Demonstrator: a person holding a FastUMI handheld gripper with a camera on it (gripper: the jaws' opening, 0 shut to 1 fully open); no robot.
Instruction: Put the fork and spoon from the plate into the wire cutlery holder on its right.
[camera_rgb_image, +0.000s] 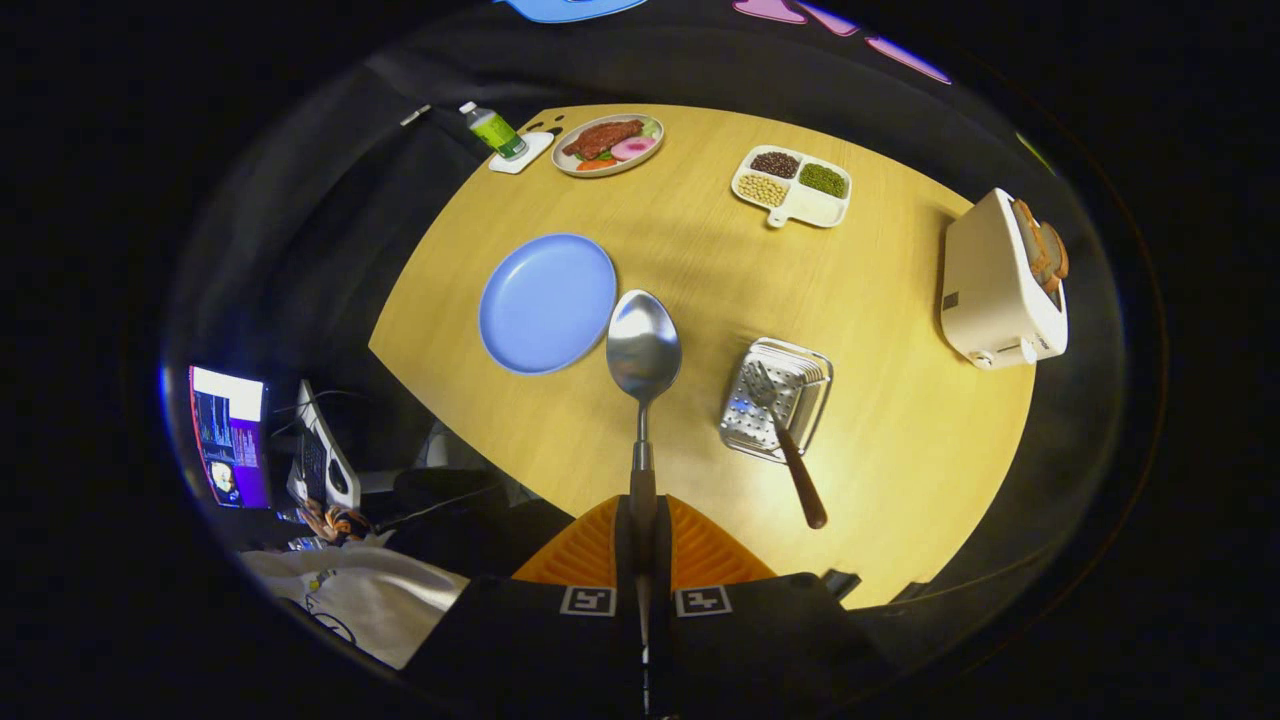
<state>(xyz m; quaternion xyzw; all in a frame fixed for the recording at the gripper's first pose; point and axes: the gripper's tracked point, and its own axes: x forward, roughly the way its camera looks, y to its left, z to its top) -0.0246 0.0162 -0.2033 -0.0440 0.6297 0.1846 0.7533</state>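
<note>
Spoon (643, 352) polished steel, oval bowl | tongs (643, 545) clamped on its handle | fork (786, 432) in wire holder (742, 420)

The gripper (641, 545) sits at the frame's bottom centre, its orange fingers (585, 555) pressed together on the spoon (643, 350) handle.

- Gripper (643, 545): two fingers (585, 555) with orange, finely ribbed pads, wedge-shaped and tapering forward.
- Finger bases: black housings, each carrying one square black-and-white fiducial marker near the inner edge.
- Fingers sit pressed close together, only a thin dark seam between them.
</note>
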